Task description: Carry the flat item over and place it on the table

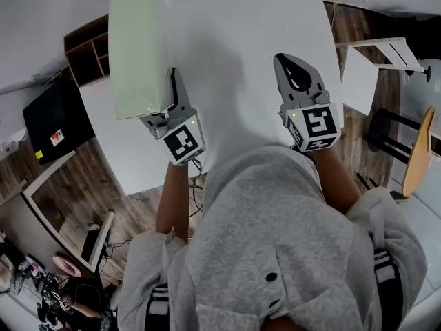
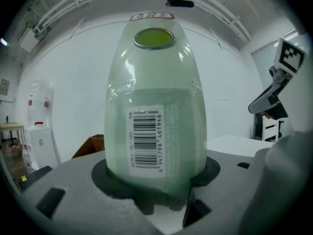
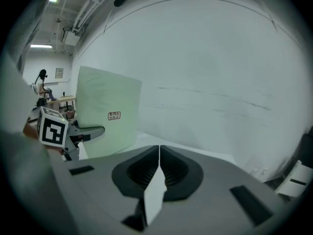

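My left gripper (image 1: 173, 102) is clamped on the pale green flat pack (image 1: 138, 47), holding it on edge over the left side of the white table (image 1: 241, 61); I cannot tell whether it touches the top; my right gripper (image 1: 293, 71) is closed, empty; wooden floor (image 1: 83, 178) around, an open wooden shelf (image 1: 86, 50) left, a black stool (image 1: 386, 126) right.

Person's clothing and the two hand-held grippers, head view.
Grey hooded sweatshirt (image 1: 275, 240) with black snap studs. Left gripper (image 1: 172, 81) and right gripper (image 1: 293, 67) are grey with dark jaws, each bearing a white cube (image 1: 183, 141) with black square markers and a green light.
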The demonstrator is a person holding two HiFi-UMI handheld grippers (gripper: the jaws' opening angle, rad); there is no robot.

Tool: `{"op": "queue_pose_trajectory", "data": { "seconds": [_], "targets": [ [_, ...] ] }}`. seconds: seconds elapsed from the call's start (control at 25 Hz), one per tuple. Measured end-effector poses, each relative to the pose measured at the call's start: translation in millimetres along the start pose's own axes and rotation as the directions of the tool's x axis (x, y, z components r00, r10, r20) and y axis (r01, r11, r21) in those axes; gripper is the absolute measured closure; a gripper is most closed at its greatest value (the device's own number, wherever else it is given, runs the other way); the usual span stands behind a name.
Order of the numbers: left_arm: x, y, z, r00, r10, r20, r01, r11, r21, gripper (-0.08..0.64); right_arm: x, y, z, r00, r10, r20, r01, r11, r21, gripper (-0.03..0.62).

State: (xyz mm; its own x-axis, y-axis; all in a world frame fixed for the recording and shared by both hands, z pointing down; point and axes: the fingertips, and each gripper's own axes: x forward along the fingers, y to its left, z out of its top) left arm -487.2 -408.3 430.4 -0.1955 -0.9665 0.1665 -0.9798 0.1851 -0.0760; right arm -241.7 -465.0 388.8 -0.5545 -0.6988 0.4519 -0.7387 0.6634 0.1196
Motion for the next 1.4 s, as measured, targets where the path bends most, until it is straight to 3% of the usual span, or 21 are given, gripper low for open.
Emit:
{"op": "queue_pose_trajectory", "data": {
  "seconds": [0.2,0.96,1.4],
  "targets": [
    [-4,1,-15,0.999,0.022,-0.037,-0.022,1.0,0.003,0.27,-6,-7,2,1.0,-0.008,0.018,0.008,1.0,0.011,0.565],
    [-22,-15,-28,0.995,-0.036,-0.091,0.036,0.999,0.007,0.235,-54,-21,4,0.996,-0.026,0.085,0.024,0.999,0.025,0.565],
    [-56,-17,-33,0.992,-0.003,-0.124,0.005,1.0,0.012,0.227,-88,-19,-6,0.991,-0.005,0.134,0.002,1.0,0.028,0.565]
  ]
}}
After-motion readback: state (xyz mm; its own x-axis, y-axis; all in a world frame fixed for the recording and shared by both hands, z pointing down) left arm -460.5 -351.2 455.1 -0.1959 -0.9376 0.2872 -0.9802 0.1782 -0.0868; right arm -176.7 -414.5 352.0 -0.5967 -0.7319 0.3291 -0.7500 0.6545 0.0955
